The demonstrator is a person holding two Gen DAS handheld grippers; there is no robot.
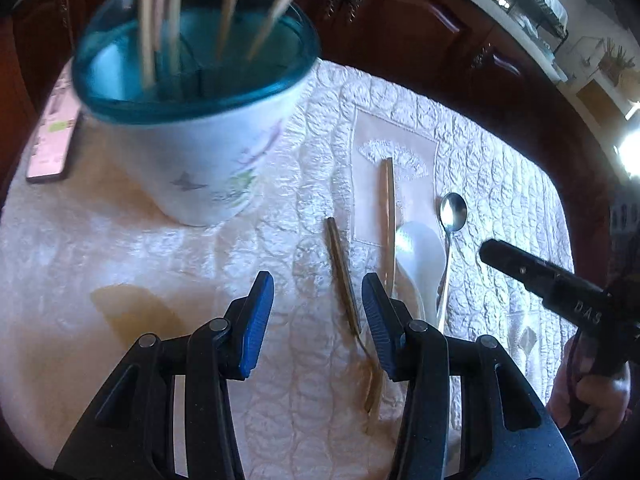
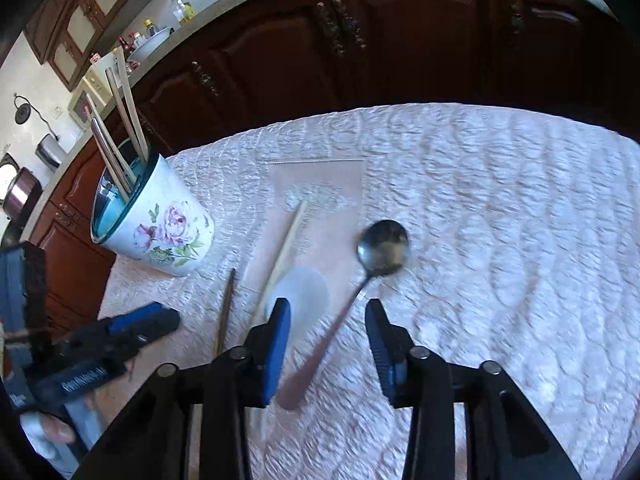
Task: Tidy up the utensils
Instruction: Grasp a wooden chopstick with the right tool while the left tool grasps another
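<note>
Chopsticks [image 1: 168, 12] stand in the floral cup [image 1: 192, 120] in the left wrist view, so sorting is partly done; the brown fork [image 1: 344, 276], loose chopstick [image 1: 388, 220], white spoon [image 1: 416, 256] and metal spoon [image 1: 452, 216] lie on the bench [image 1: 120, 248], long axes running away from the camera; left claw [image 1: 318, 312] gapes empty over the fork

Right wrist view: right claw [image 2: 328, 340] spreads wide and empty, straddling the metal spoon's handle, bowl pointing away and slightly right

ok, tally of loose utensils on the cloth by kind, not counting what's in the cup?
Metal spoon: 1
White ceramic spoon: 1
Light chopstick: 1
Dark-handled fork: 1
Total: 4 loose, all lying right of the floral cup.
</note>
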